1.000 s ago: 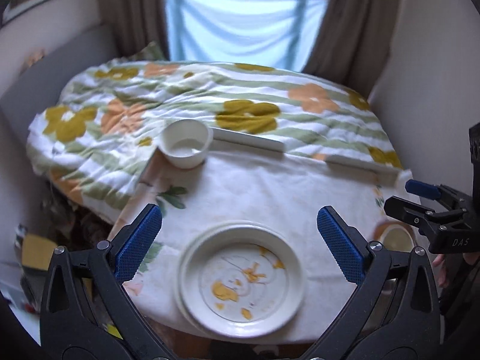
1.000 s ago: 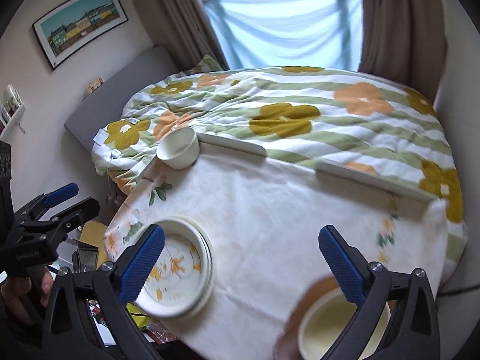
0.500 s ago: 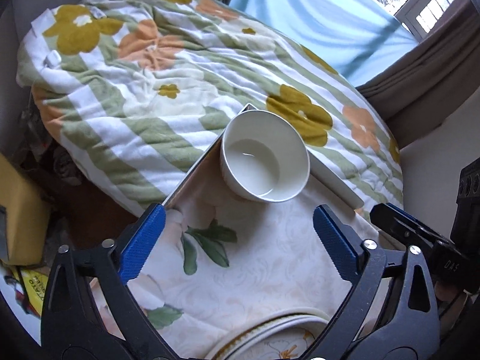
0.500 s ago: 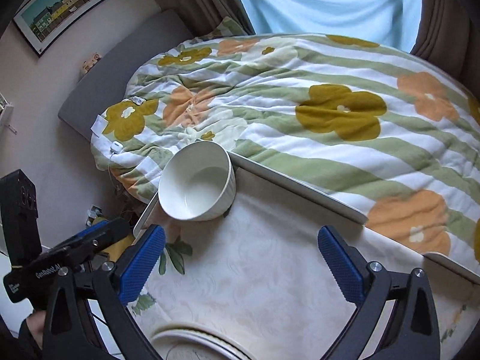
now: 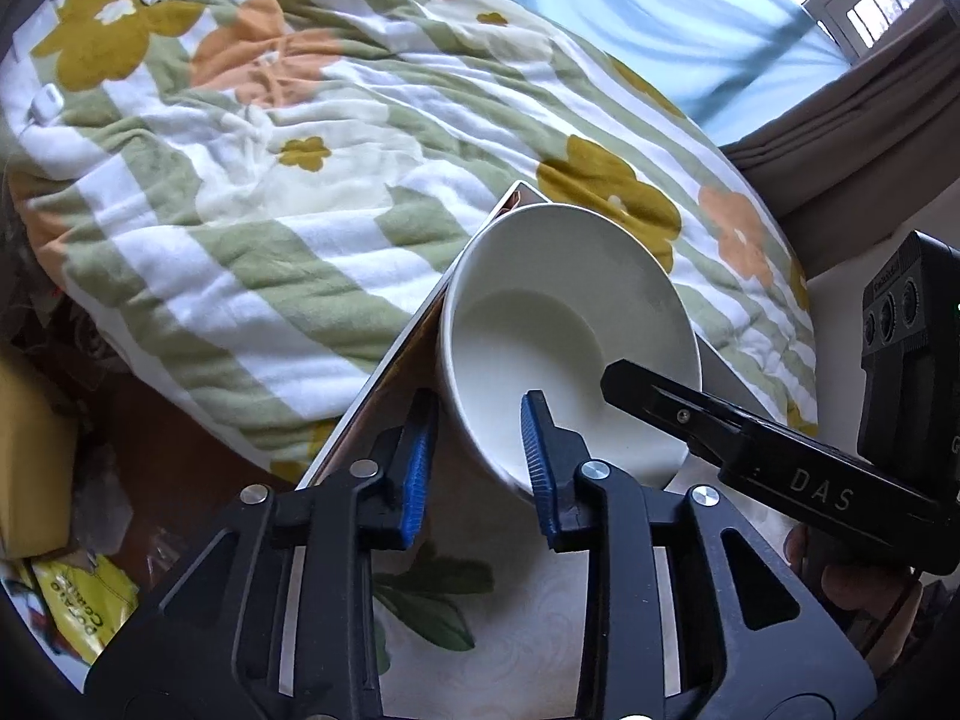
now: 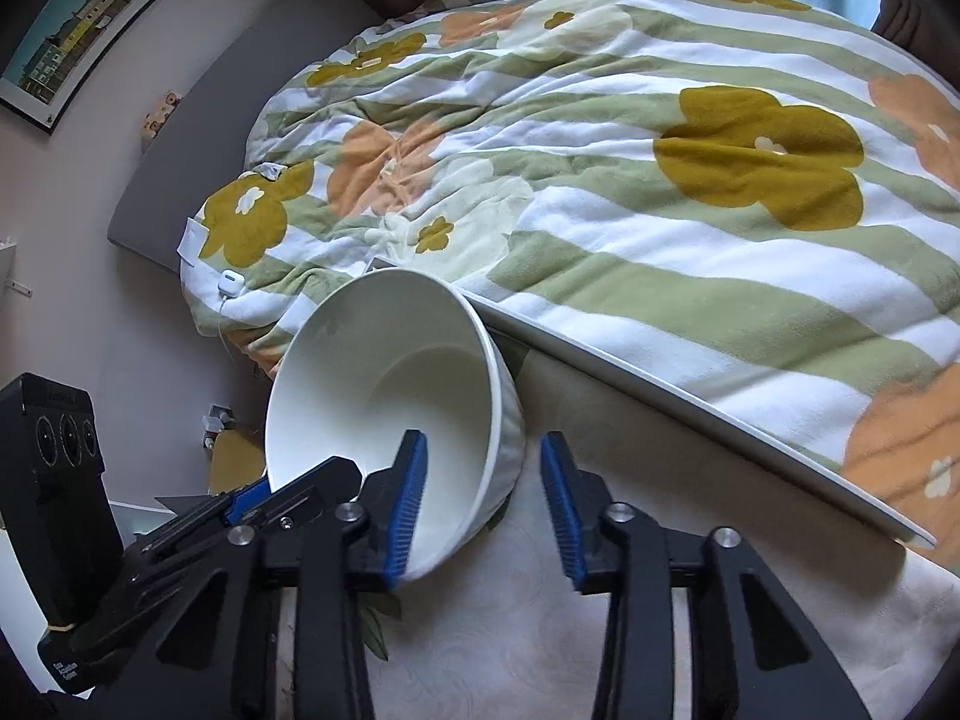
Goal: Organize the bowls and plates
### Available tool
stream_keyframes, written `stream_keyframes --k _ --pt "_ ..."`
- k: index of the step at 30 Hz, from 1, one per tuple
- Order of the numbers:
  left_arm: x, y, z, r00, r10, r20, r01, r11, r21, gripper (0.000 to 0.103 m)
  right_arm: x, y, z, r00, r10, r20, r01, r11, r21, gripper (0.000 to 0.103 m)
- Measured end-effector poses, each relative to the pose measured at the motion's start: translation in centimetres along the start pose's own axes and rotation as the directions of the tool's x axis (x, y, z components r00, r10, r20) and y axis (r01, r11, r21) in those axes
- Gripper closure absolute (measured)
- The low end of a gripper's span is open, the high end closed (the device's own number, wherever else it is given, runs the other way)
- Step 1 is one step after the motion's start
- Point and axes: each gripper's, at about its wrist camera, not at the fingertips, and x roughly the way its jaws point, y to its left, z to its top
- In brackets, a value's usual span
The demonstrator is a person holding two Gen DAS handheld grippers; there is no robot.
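Observation:
A white bowl (image 5: 570, 324) (image 6: 384, 396) stands at the far left corner of the cloth-covered table (image 5: 540, 630). My left gripper (image 5: 478, 468) straddles its near-left wall, one blue pad outside and one inside, jaws closing. The right gripper (image 6: 483, 504) straddles the bowl's right wall the same way, also closing; a narrow gap shows between its outer pad (image 6: 558, 504) and the wall. One black finger of the right gripper (image 5: 678, 408) reaches into the bowl in the left wrist view. The left gripper's fingers (image 6: 288, 498) show at the bowl's left in the right wrist view.
A bed with a flowered, striped blanket (image 5: 270, 180) (image 6: 660, 180) lies right behind the table's raised edge (image 6: 690, 390). Yellow snack packets (image 5: 78, 606) lie on the floor at left. A hand (image 5: 852, 588) holds the right gripper's handle.
Both grippers have come down and forward from over the plates to the bowl. Their jaws, wide open before, have narrowed around opposite sides of its rim.

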Motion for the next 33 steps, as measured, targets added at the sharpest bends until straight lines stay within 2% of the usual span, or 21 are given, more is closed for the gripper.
stream_keyframes --k 2,10,14,19,24,33 --pt "0.0 -0.2 0.0 1.000 0.010 0.010 -0.010 1.000 0.018 0.078 0.3 0.1 0.0 1.000 -0.013 -0.004 0.013 1.000 -0.002 0.081" --pt "-1.3 -1.3 -0.1 0.998 0.016 0.054 -0.020 0.997 0.074 0.078 -0.7 0.2 -0.3 0.999 -0.027 0.029 0.027 1.000 -0.003 0.082" --pt "-3.8 -3.0 -0.5 0.995 0.020 0.095 -0.032 0.992 0.121 0.078 -3.0 1.1 -1.2 0.997 -0.028 0.075 0.028 1.000 -0.009 0.082" --pt "-7.9 -6.1 -2.3 0.992 0.011 0.127 -0.032 0.985 0.169 0.078 -8.1 1.9 -3.5 0.989 -0.027 0.144 0.028 1.000 -0.008 0.082" --pt "-12.2 -10.5 -6.3 0.988 0.001 0.154 -0.036 0.973 0.226 0.078 -13.7 1.4 -7.7 0.980 -0.023 0.197 0.022 1.000 0.008 0.082" --pt "-16.7 -20.2 -17.2 0.988 -0.055 0.145 0.002 0.940 0.342 0.078 -24.0 -2.8 -17.4 0.959 -0.088 0.269 0.066 0.994 0.088 0.082"
